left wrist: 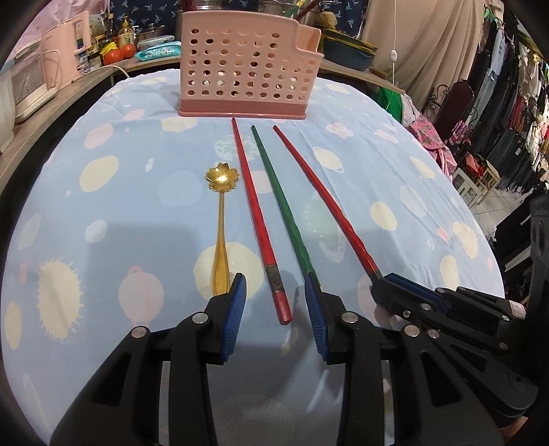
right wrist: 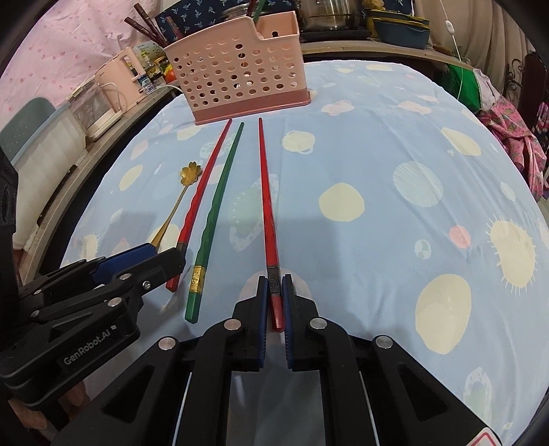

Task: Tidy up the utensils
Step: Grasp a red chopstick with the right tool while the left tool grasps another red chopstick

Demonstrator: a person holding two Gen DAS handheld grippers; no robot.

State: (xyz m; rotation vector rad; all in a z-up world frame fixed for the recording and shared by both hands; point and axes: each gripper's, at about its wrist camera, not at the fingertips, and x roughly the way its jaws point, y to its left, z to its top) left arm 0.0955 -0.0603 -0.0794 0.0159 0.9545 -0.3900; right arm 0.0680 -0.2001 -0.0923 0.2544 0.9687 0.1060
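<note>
The right gripper (right wrist: 274,298) is clamping the butt of a long red plastic chopstick (right wrist: 266,206) lying mid-frame on the bench; the left gripper (left wrist: 274,308) is hovering wide apart; next, lifting toward the perforated pink plastic holder (right wrist: 236,72), upper left.

Blue tablecloth (left wrist: 137,144) with moon and sun prints, pink kettle (right wrist: 115,85) and clear containers (right wrist: 44,151) on wood ledge, tomatoes (left wrist: 118,54), steel pots (right wrist: 327,15), clothes racks (left wrist: 514,103) at right.
</note>
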